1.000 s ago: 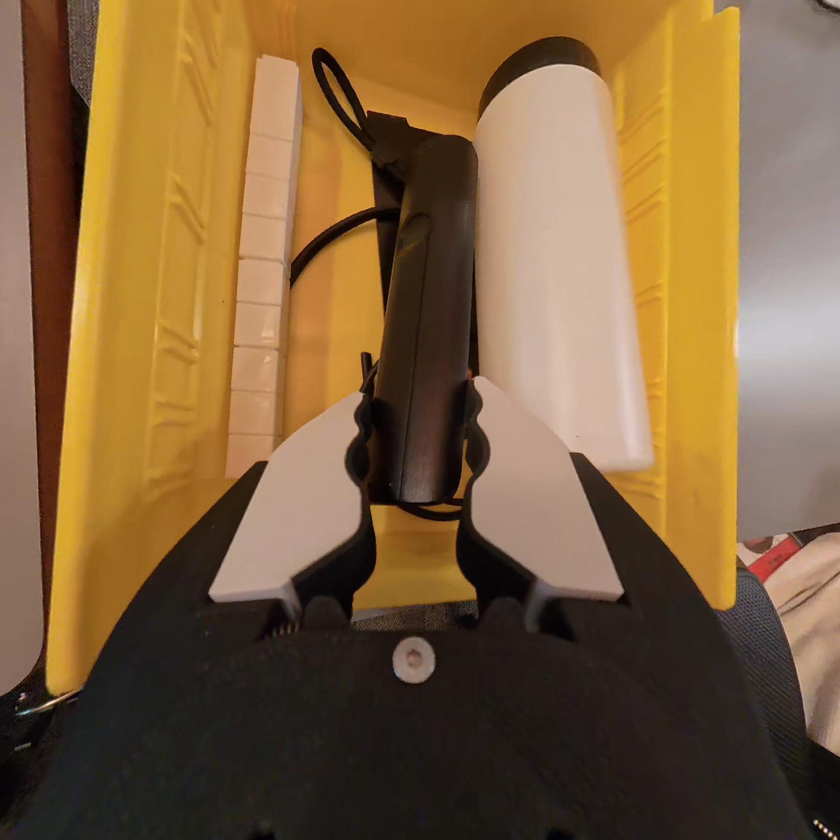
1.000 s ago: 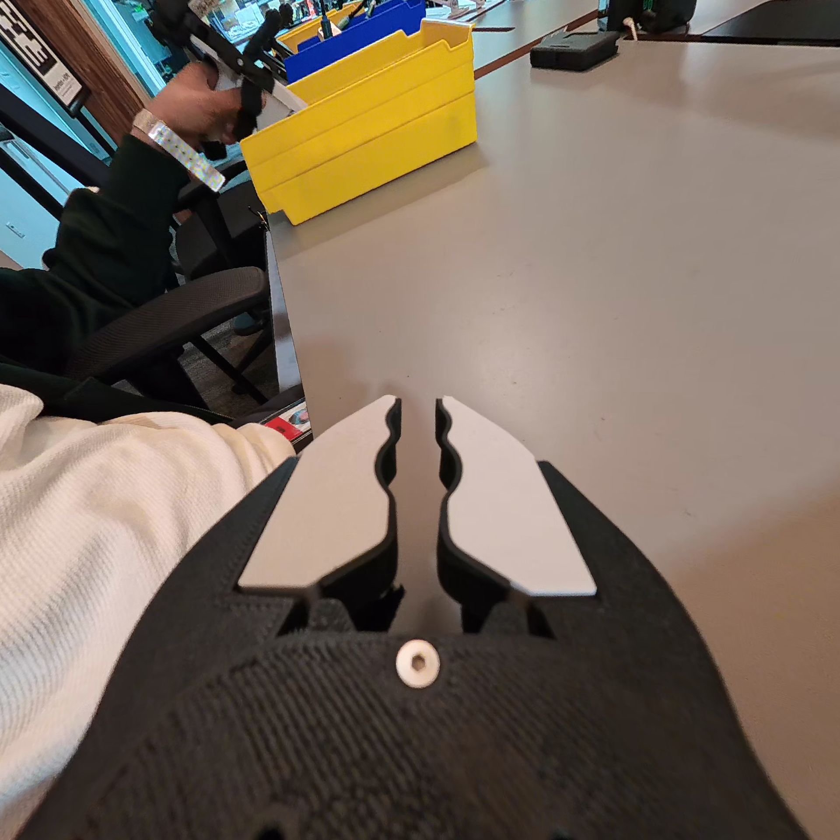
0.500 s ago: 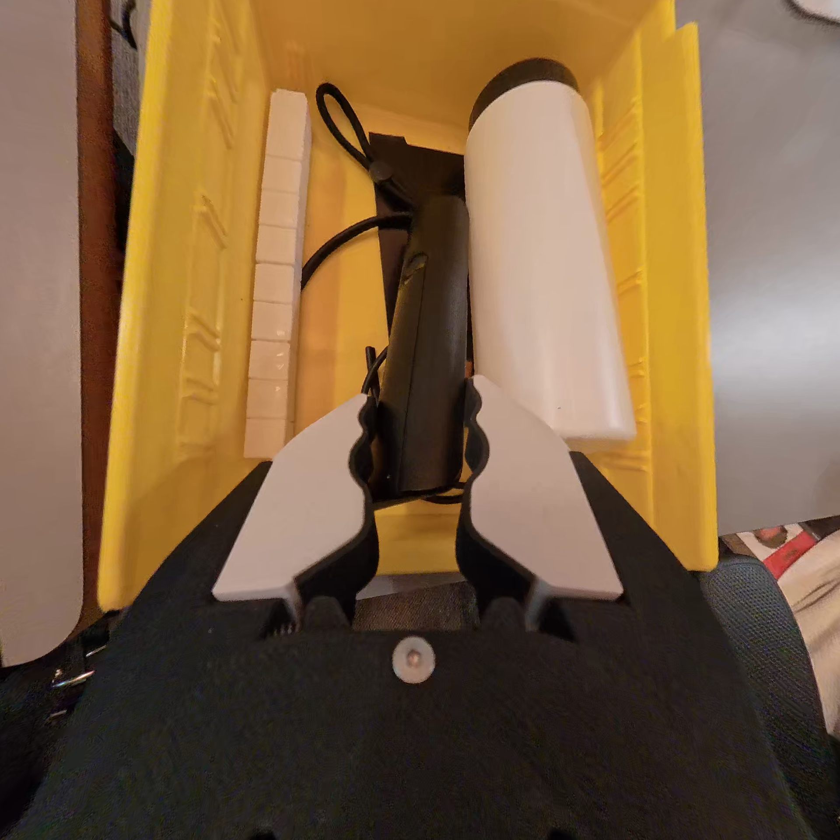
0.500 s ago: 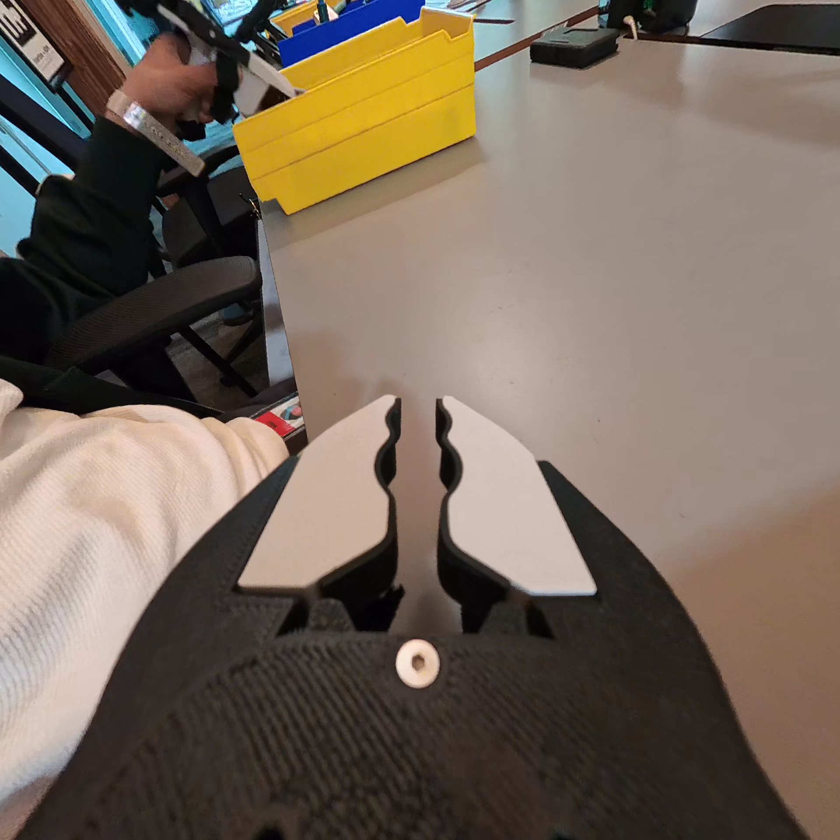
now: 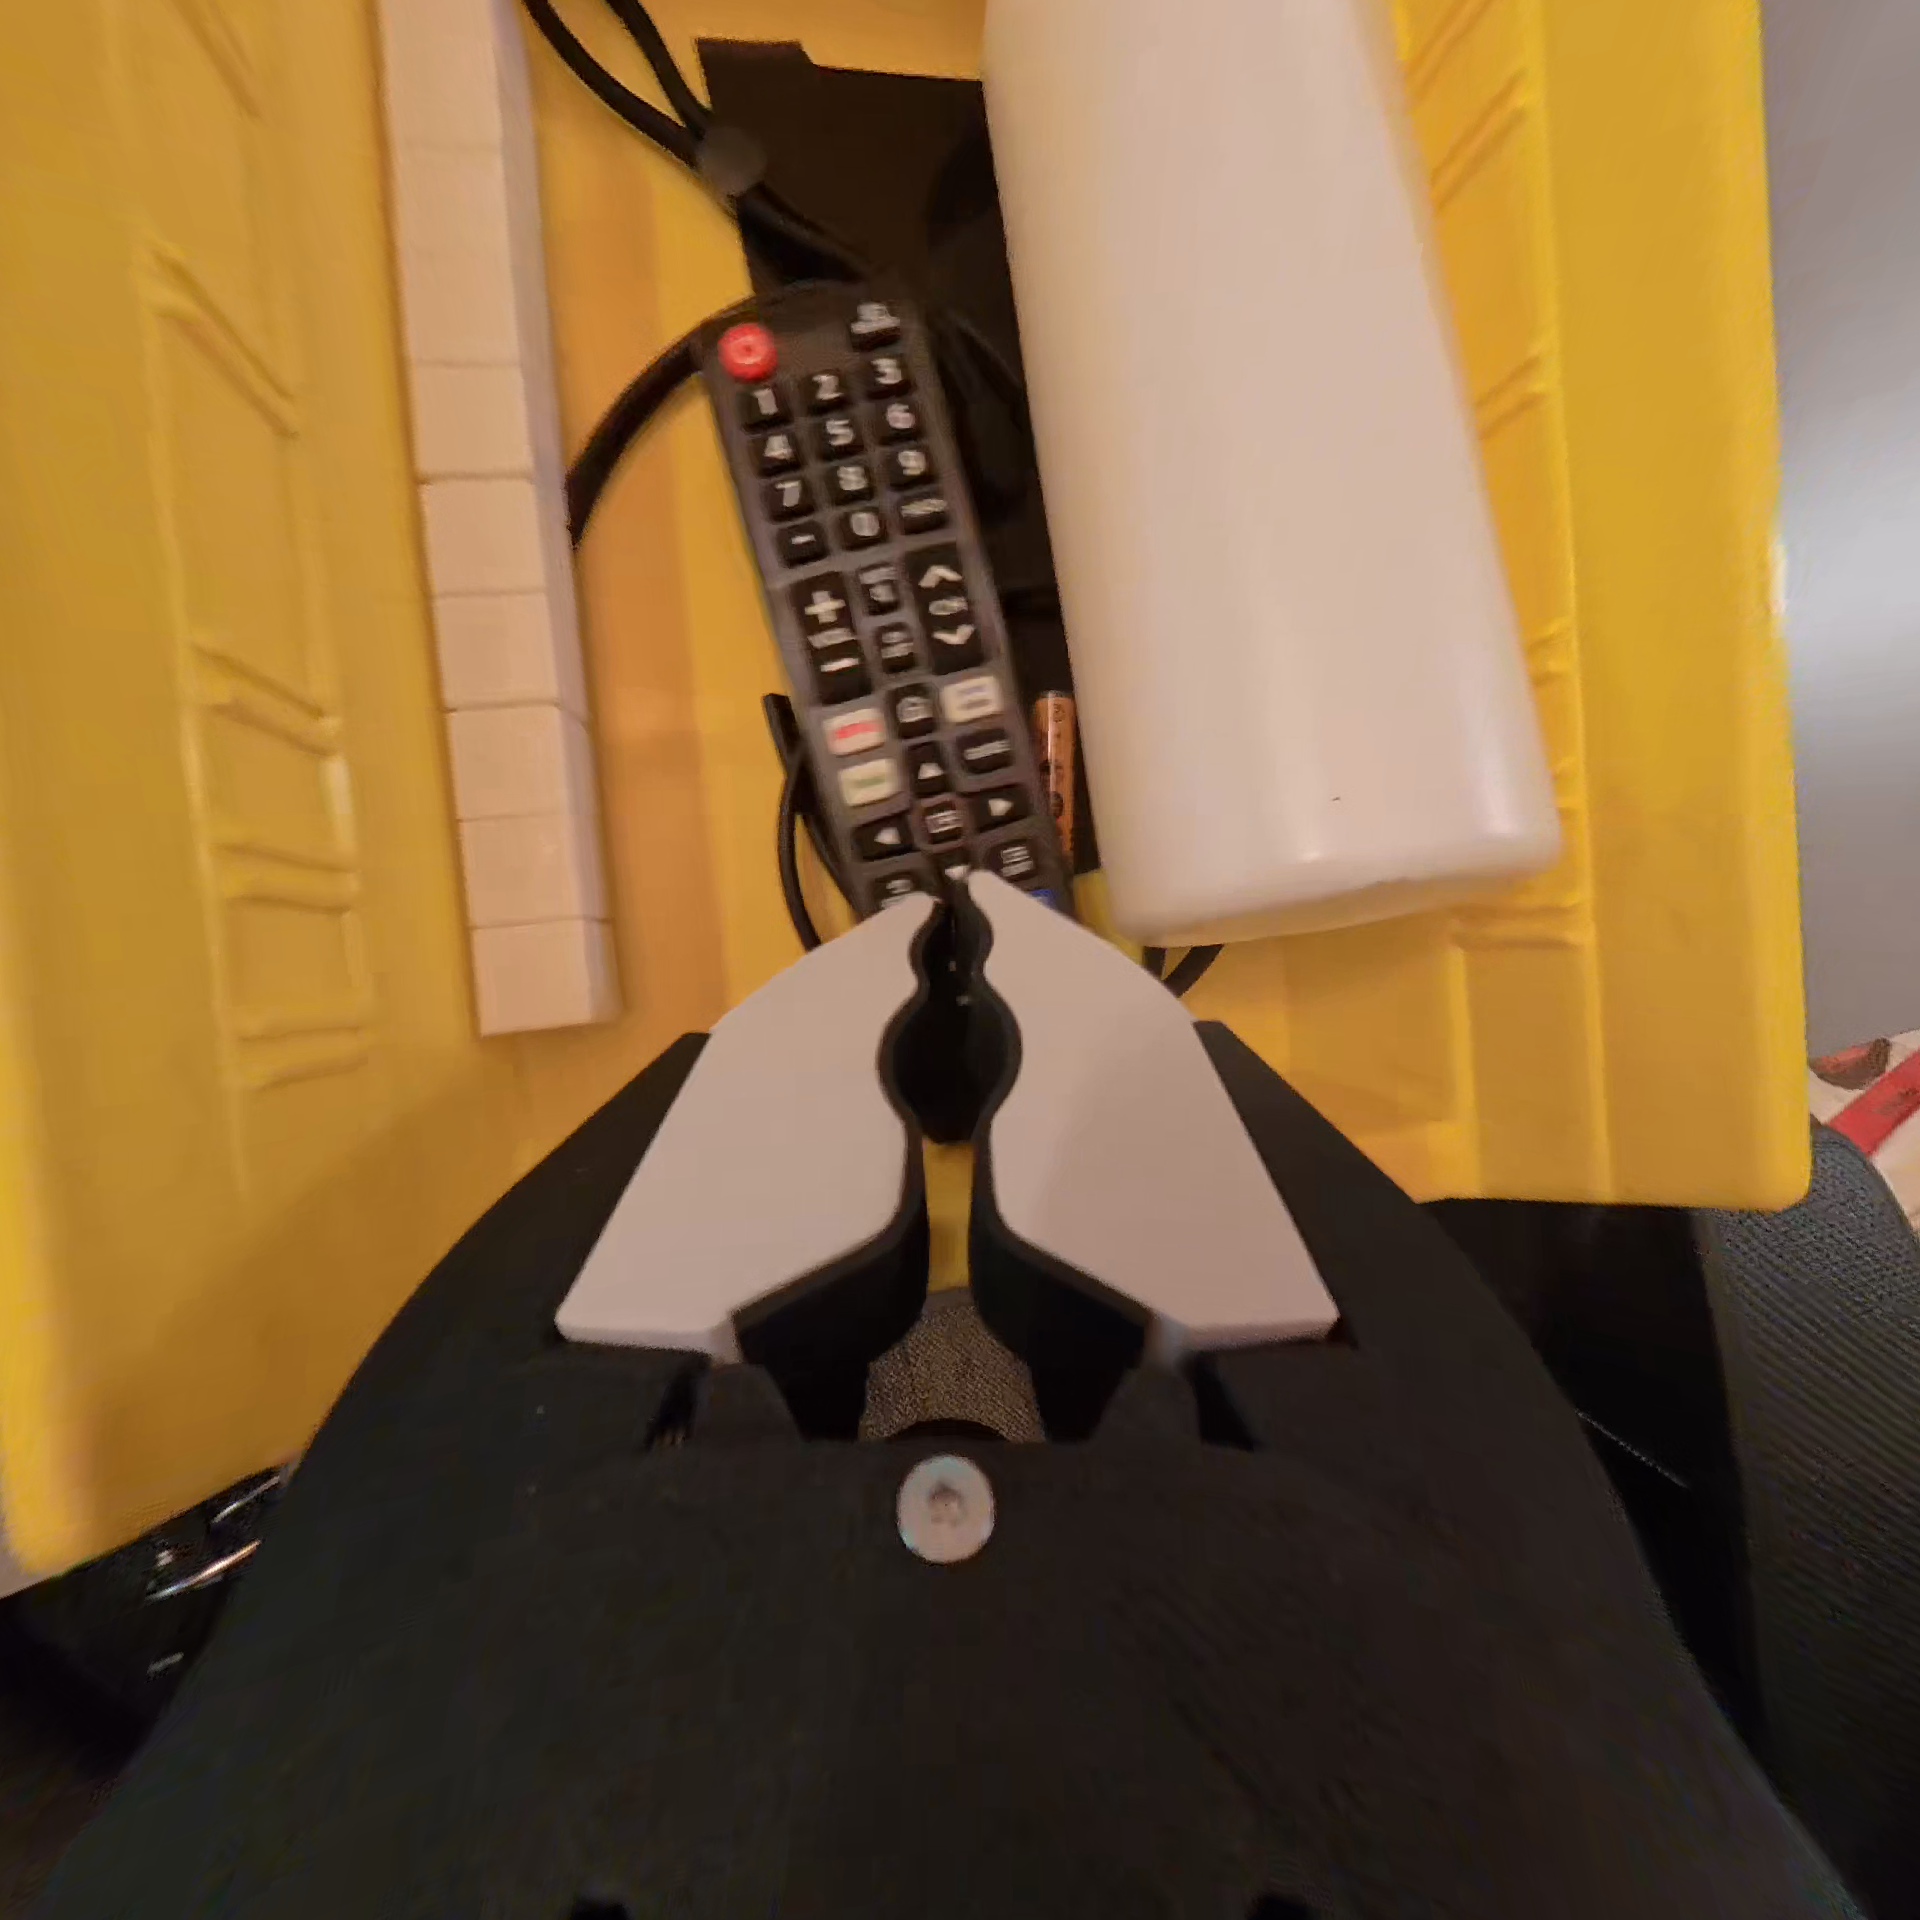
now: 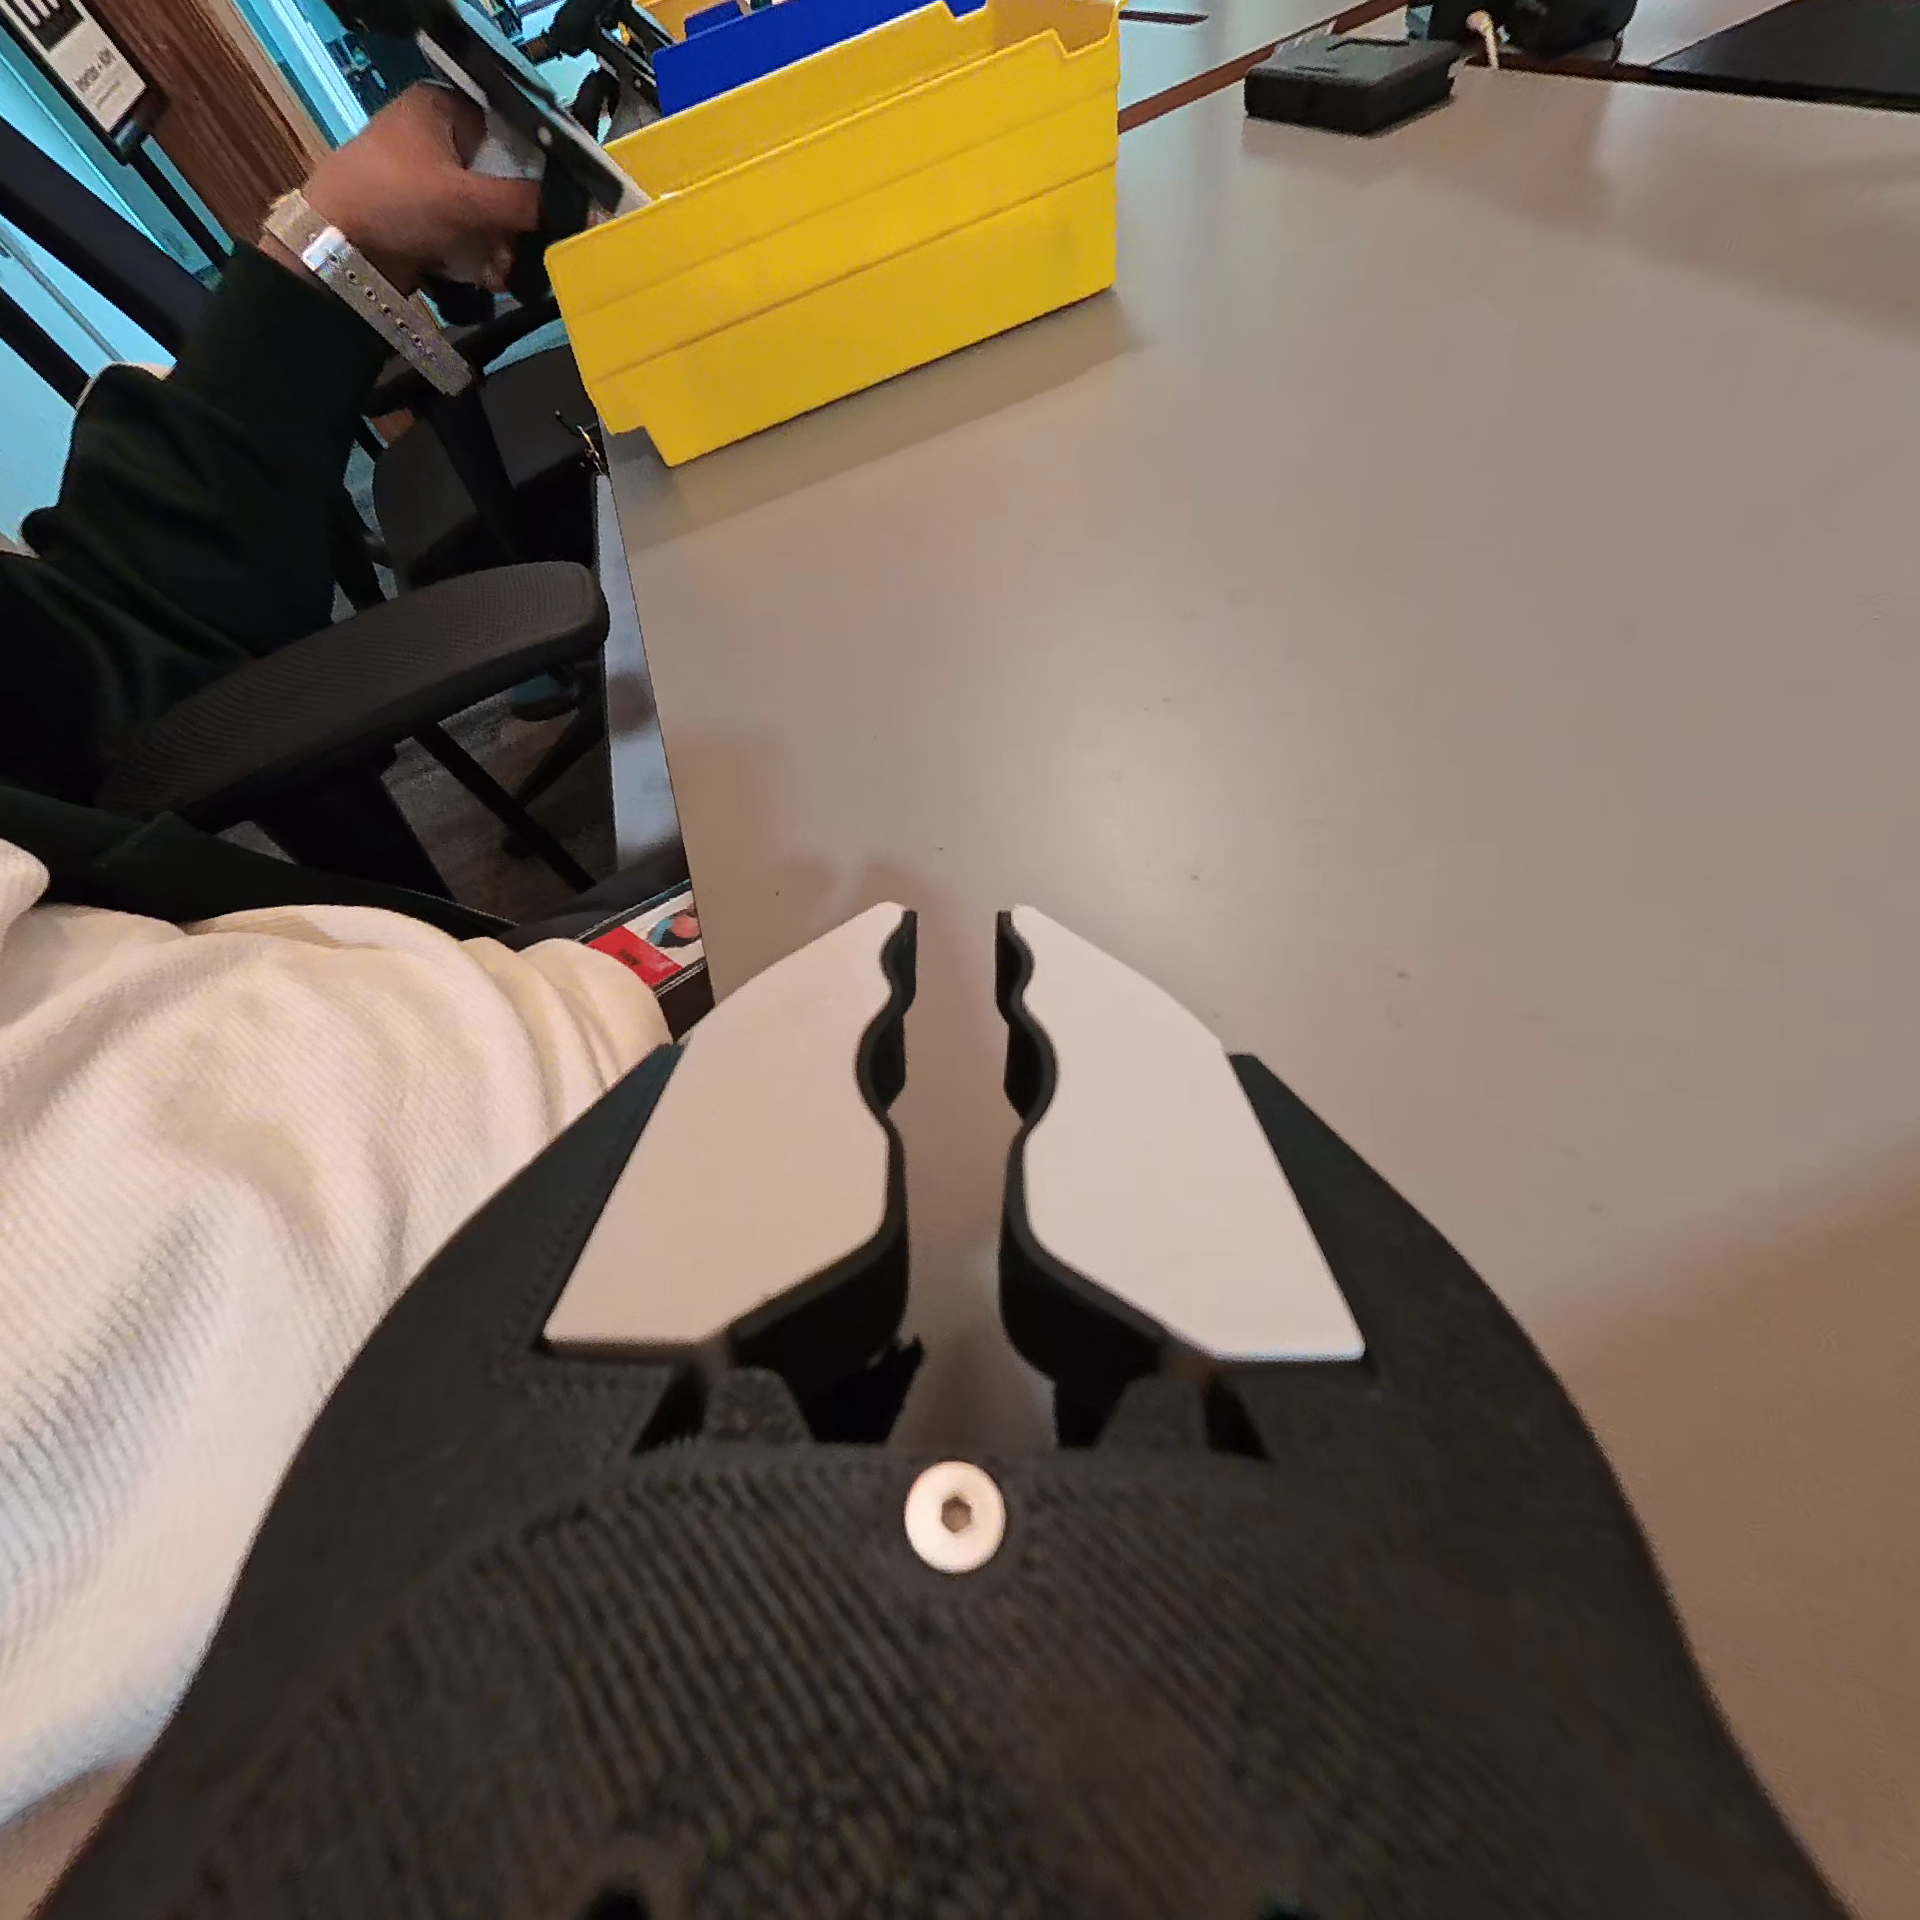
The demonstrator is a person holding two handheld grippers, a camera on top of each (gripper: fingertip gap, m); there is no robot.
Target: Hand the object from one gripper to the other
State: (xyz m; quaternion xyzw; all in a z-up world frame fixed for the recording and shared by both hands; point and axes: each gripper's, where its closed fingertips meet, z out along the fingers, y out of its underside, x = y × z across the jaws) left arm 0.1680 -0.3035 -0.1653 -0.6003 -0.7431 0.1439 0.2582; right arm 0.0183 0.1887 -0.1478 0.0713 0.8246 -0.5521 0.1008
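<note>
in the left wrist view, the yellow bin (image 5: 260, 623) filled the frame, its ribbed wall at the far left. just inside it lay a strip of white blocks (image 5: 499, 582) along the wall, then a black cable (image 5: 623, 457) looping over the floor of the bin. the remote (image 5: 883, 582), the task's thing, lay in the middle with its buttons facing up, a battery (image 5: 1055, 758) tucked at its right edge and a white bottle (image 5: 1247, 468) lying touching it on the right. the left gripper (image 5: 956, 909) sat at the remote's near end, clenched almost tip to tip; the gap was too narrow to span the remote's width, so it likely held nothing, though the very end was hidden behind the tips

in the right wrist view, a hand (image 6: 416, 208) worked at the bin's near end on the left, a blue bin (image 6: 790, 52) behind, and the grey table (image 6: 1351, 623) ran off to the right. the right gripper (image 6: 956, 920) hung low above the table edge, slightly parted and empty, probably parked there to wait for the handover

compared with 0.5 s before, the remote had turned from its edge onto its back and left the fingers, which had then closed from a wide hold; the camera had also come nearer to the bin. the right gripper had barely changed
</note>
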